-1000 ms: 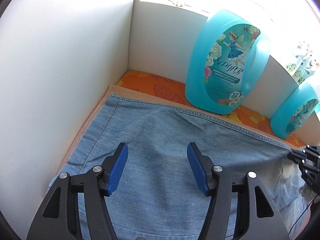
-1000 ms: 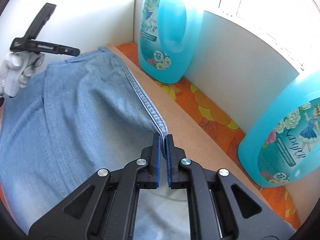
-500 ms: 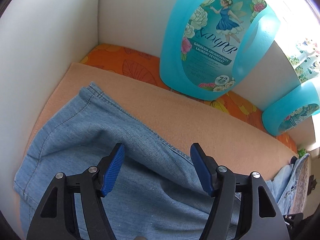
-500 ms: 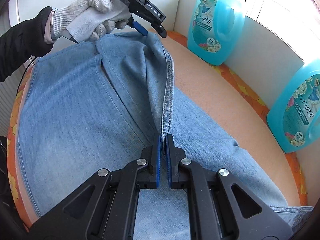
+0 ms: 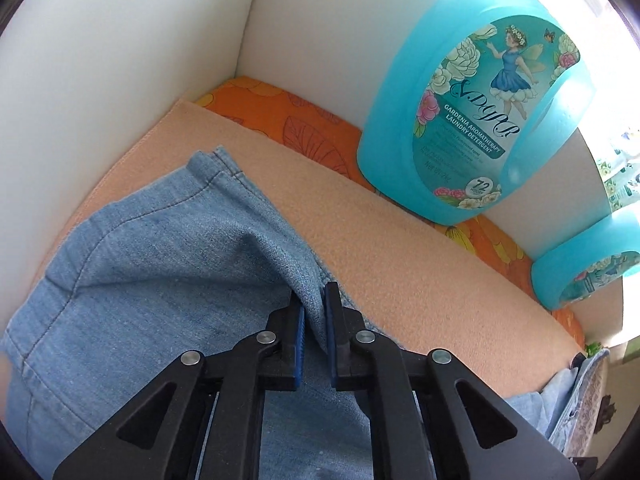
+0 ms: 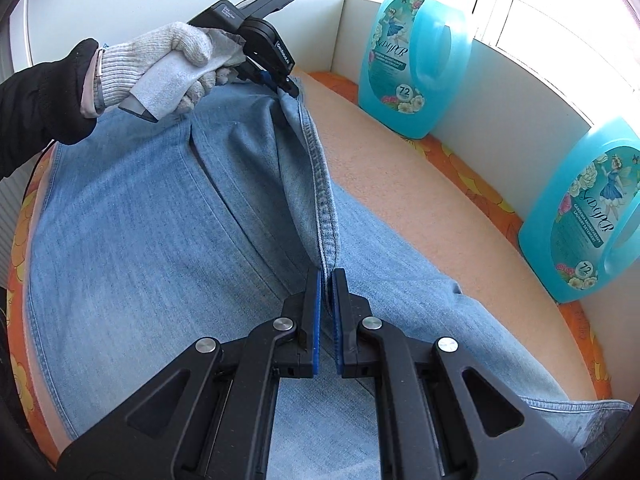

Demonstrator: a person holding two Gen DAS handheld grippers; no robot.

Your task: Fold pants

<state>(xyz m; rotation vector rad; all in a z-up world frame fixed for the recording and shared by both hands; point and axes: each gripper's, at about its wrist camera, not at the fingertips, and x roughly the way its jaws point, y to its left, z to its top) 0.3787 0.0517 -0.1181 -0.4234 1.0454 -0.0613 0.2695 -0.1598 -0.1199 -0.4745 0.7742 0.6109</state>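
- Holding the seam edge of the pants [image 6: 152,240], the right hand-held gripper [image 6: 327,280] is pinched tight on the thick stitched line at the bottom middle of its picture.
- The left hand-held gripper [image 5: 314,308] is squeezed on the same edge, nearer the leg's hem, with a fold of blue cloth caught between its blue pads [image 5: 331,320].
- In the right view, that left hand-held gripper [image 6: 286,88] sits at the upper left, held by a gloved hand [image 6: 176,64].
- The pants lie spread on the peach mat [image 6: 440,216] on top of the bench, filling the left and middle of the right view. The held edge stands up like a little ridge between the two grips.
- Two blue detergent bottles stand along the white wall: one [image 6: 412,60] at the top, one [image 6: 588,216] at the right.
- To do this fold well, I think both grips should lift together and keep the edge pulled straight, so it does not sag.
- Carry it across evenly and lay it down so the edges line up.
- Move slowly near the bottles so the cloth does not knock them.
- Let go only when the cloth lies flat.
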